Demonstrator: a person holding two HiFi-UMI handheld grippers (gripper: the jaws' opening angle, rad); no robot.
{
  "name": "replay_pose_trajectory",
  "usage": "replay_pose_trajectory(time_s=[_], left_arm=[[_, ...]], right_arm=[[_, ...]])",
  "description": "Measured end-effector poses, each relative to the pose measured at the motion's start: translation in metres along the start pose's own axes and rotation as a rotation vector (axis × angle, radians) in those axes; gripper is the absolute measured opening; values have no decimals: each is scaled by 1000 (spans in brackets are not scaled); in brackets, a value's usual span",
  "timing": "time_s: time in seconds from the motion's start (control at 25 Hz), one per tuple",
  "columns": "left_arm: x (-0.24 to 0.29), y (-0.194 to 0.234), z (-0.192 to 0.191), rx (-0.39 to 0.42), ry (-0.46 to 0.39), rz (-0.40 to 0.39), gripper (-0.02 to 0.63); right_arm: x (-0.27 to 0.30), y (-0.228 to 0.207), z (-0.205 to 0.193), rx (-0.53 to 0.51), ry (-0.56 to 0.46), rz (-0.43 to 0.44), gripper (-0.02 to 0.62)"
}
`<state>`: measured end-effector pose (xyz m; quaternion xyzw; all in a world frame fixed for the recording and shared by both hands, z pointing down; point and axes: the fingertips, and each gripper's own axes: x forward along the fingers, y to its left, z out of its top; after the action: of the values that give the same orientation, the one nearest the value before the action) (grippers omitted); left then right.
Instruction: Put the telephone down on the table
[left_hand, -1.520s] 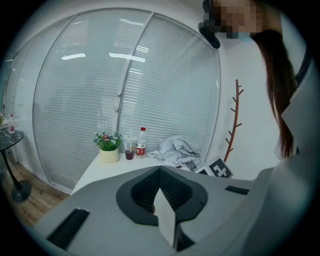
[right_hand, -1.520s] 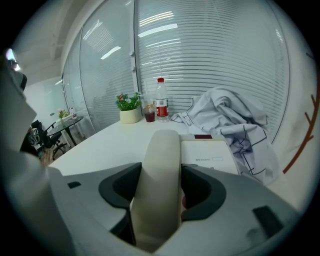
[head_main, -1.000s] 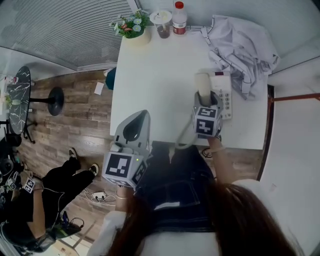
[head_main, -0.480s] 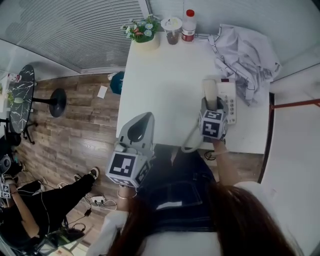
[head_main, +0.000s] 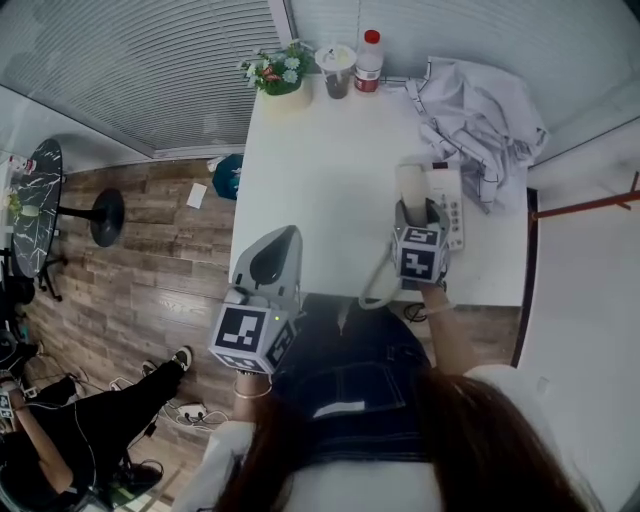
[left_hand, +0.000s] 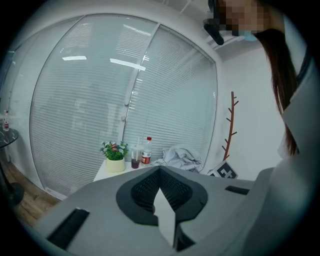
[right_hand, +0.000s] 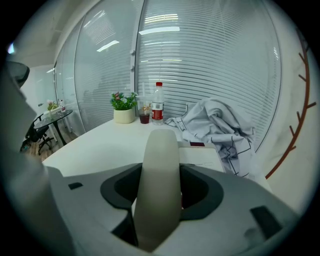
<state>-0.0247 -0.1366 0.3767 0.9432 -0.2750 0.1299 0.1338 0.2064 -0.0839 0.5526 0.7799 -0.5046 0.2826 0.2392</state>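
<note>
The white surface is bare from its left edge across the middle, and that is the widest open room. Wooden floor lies beyond the left edge. A crumpled white shirt fills the far right corner and spills toward the right edge, crowding that side.

The left tool hangs over the near left corner with its jaws brought together on nothing, tips pointing toward the far edge. The right tool is near the right end of the near edge, clenched on the handset, which stands between its jaws and fills the gap.

The telephone base rests by the right edge, just in front of the shirt, keypad up. The handset is just to the left of the base, and whether it touches the surface cannot be told. Its long axis runs along the tool's own line, from the near edge toward the far edge. Its free end reaches past the jaw tips toward the far edge. The coiled cord loops from the handset's near end down over the near edge.

Along the far edge, left to right, stand a potted flower plant, a cup of dark drink and a red-capped bottle, well apart from both tools.
</note>
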Motion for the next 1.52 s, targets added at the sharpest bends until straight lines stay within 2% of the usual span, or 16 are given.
replay_pose_trajectory(time_s=[0.64, 1.52], left_arm=[[-7, 19, 2, -42, -42, 30, 12], [-54, 59, -8, -88, -61, 195, 12]], right_arm=[[-3, 28, 16, -52, -11, 61, 221], [11, 109, 25, -172, 0, 228, 221]])
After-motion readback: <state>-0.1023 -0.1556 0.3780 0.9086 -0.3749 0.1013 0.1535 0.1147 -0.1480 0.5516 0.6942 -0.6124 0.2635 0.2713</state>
